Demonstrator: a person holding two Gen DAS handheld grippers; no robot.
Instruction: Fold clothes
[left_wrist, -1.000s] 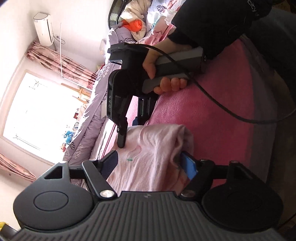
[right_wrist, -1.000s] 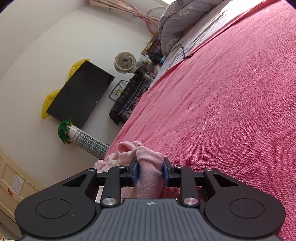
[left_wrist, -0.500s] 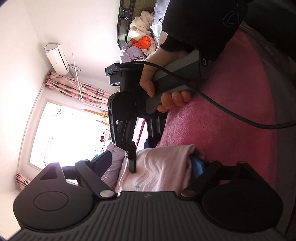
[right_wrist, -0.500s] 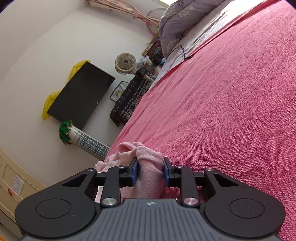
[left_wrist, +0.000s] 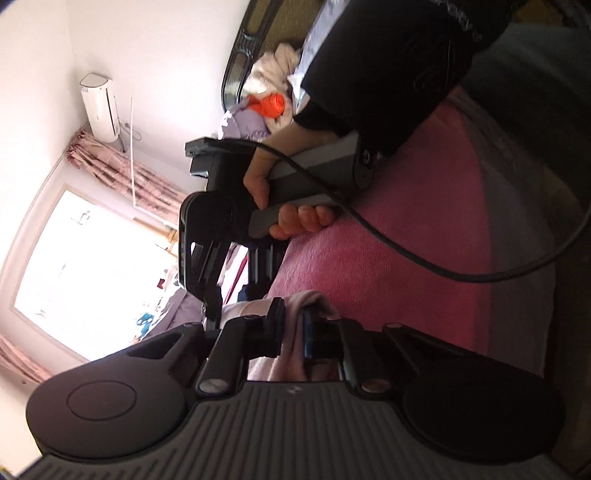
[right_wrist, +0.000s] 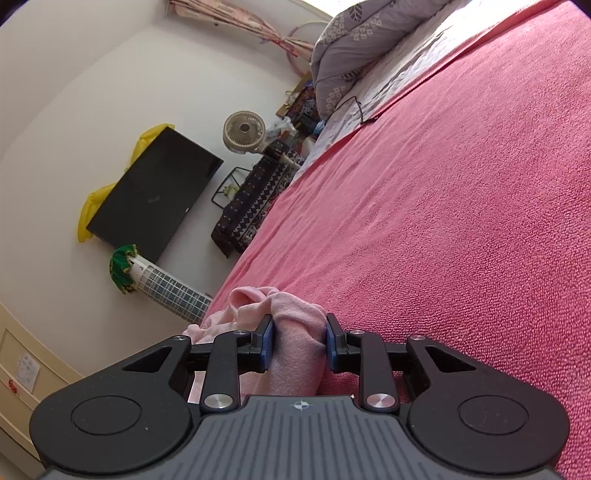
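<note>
1. The pink garment (right_wrist: 295, 354) lies bunched on the red bedspread (right_wrist: 461, 203), directly between the fingers of both tools.
2. The left hand-held gripper (left_wrist: 293, 332) has just closed and now pinches a fold of the garment (left_wrist: 293, 325) between its pads.
3. The right hand-held gripper (right_wrist: 299, 341) is clenched on another thick roll of the same cloth, which bulges past its fingertips.
4. Just beyond the left gripper, a hand (left_wrist: 291, 206) in a black sleeve (left_wrist: 388, 74) holds the right gripper's grey handle; a black cable (left_wrist: 406, 254) trails across the bedspread.
</note>
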